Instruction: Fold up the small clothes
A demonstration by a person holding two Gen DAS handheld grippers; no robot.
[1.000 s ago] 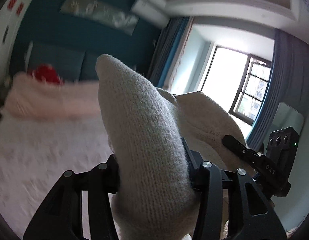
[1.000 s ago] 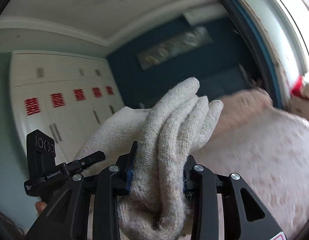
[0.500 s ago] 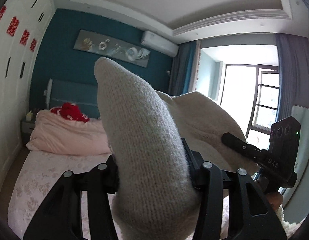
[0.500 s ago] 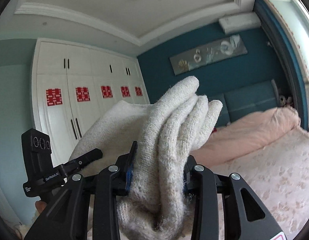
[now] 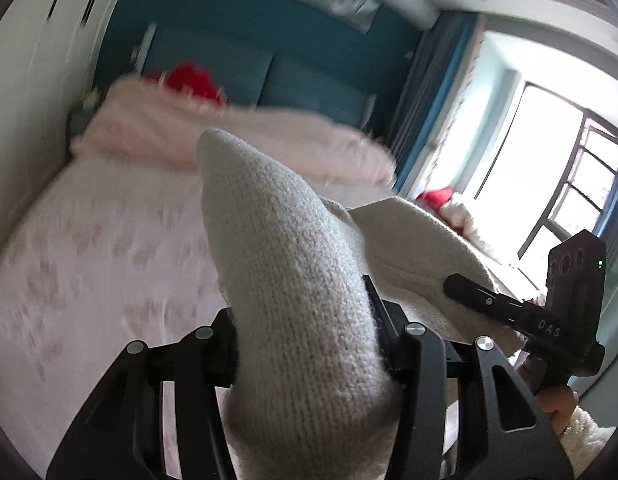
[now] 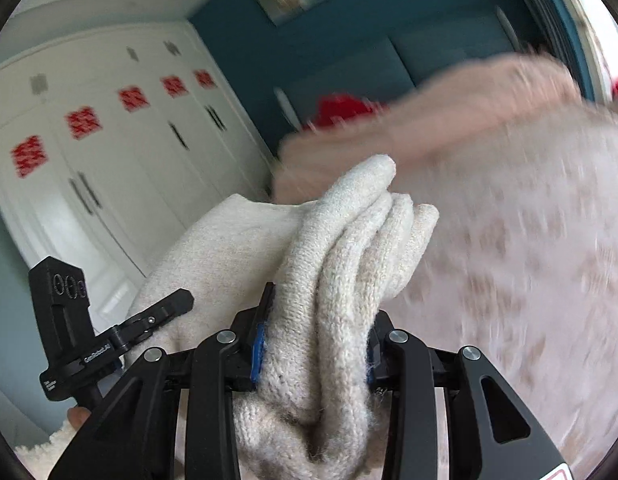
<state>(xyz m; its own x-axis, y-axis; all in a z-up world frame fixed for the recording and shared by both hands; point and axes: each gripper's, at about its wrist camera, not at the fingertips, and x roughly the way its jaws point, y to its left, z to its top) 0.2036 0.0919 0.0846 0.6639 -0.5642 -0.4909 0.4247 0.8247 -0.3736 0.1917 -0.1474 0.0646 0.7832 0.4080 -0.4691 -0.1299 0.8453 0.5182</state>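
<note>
A cream knitted garment (image 5: 293,280) stretches between both grippers, held up above the bed. My left gripper (image 5: 309,344) is shut on one thick bunch of the knit, which rises past the jaws and hides the fingertips. In the right wrist view, my right gripper (image 6: 313,336) is shut on several folded layers of the same cream knitted garment (image 6: 349,248). Each view shows the other hand's gripper off to the side, with cloth spanning across to it: the right gripper (image 5: 557,320) at the right, the left gripper (image 6: 81,336) at the left.
Below lies a bed with a pink flowered sheet (image 5: 89,264) and a pink duvet (image 5: 237,136) bunched at the headboard, a red item (image 5: 193,80) on it. White wardrobe doors (image 6: 109,168) stand at the left, a bright window (image 5: 549,184) at the right.
Both grippers have dropped towards the bed with the knit still clamped. The ceiling has left view and the bed fills more of both views, blurred by motion.
</note>
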